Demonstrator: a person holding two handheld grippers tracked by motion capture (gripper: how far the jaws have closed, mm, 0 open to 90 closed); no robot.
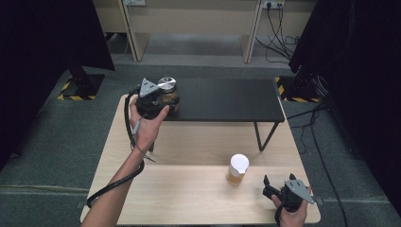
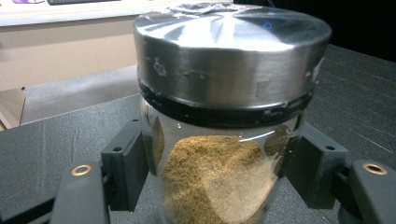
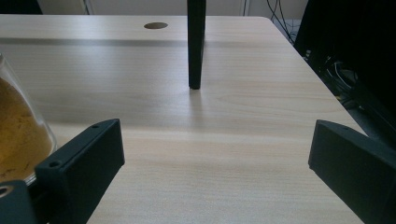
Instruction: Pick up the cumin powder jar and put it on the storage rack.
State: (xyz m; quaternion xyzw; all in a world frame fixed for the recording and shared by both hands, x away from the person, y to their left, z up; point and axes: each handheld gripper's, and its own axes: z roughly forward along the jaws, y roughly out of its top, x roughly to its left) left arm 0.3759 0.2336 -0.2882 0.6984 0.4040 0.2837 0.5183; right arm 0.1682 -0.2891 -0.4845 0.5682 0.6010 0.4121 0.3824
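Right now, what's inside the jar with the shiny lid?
Brown powder fills the lower part of the jar. The metal lid and the left gripper's pads hide some of the inside.

lab/test room | black curtains (image 1: 42, 33) | hazard-taped stands (image 1: 78, 87) | carpet (image 1: 56, 127)

Glass jar (image 2: 219, 154) with brushed metal lid (image 2: 231, 51), part full of brown powder, upright on the black shelf (image 1: 227, 97) at its left end, pinched between left gripper (image 2: 215, 163) jaws. Second jar (image 1: 237, 170), white lid, yellow-orange powder, upright on the bench (image 1: 189, 194) front right, nothing touching it.
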